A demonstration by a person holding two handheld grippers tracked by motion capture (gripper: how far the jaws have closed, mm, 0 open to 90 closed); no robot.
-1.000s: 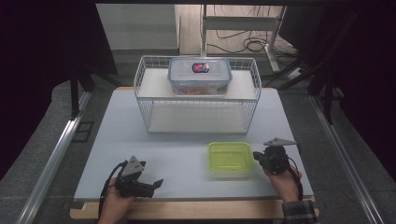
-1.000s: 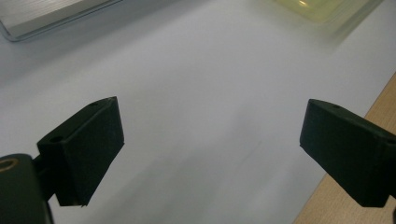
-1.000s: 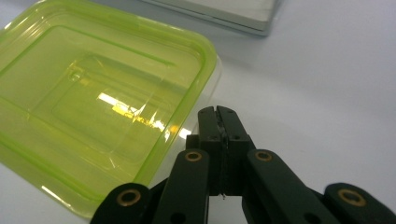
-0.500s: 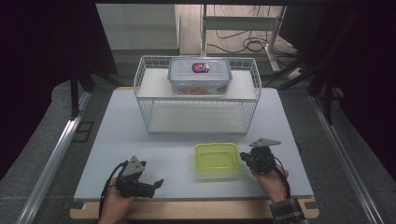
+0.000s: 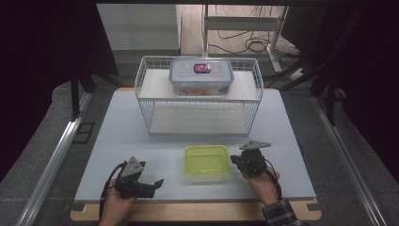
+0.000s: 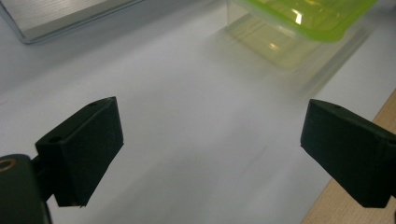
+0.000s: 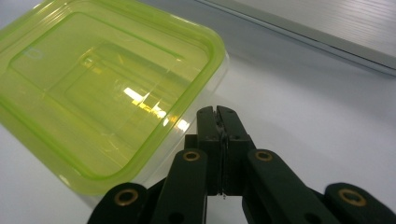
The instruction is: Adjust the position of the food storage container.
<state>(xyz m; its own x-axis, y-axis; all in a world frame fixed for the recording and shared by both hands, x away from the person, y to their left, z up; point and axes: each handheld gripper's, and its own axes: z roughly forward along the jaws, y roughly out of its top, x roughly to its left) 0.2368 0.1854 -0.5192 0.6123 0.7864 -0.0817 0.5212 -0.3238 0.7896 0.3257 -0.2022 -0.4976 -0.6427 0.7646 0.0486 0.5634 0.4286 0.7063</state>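
A clear box with a yellow-green lid (image 5: pixel 207 161) lies on the white table near its front edge. My right gripper (image 5: pixel 234 163) is shut with nothing between its jaws, and its tip rests against the box's right side. In the right gripper view the closed jaws (image 7: pixel 218 114) meet the lid's rim, and the box (image 7: pixel 102 79) spreads out to the left. My left gripper (image 5: pixel 156 185) lies low at the front left, jaws open and pointing towards the box. In the left gripper view its jaws (image 6: pixel 210 154) stand wide apart over bare table, with the box (image 6: pixel 299 18) farther off.
A white wire rack (image 5: pixel 200 101) stands at the back middle of the table (image 5: pixel 117 136). On its top shelf sits a blue-rimmed clear container (image 5: pixel 201 75) with food inside. A wooden strip runs along the table's front edge (image 5: pixel 197 213). Dark curtains and cables lie beyond.
My right gripper has moved left along the table, and the green-lidded box has slid left ahead of it. The left gripper has kept still.
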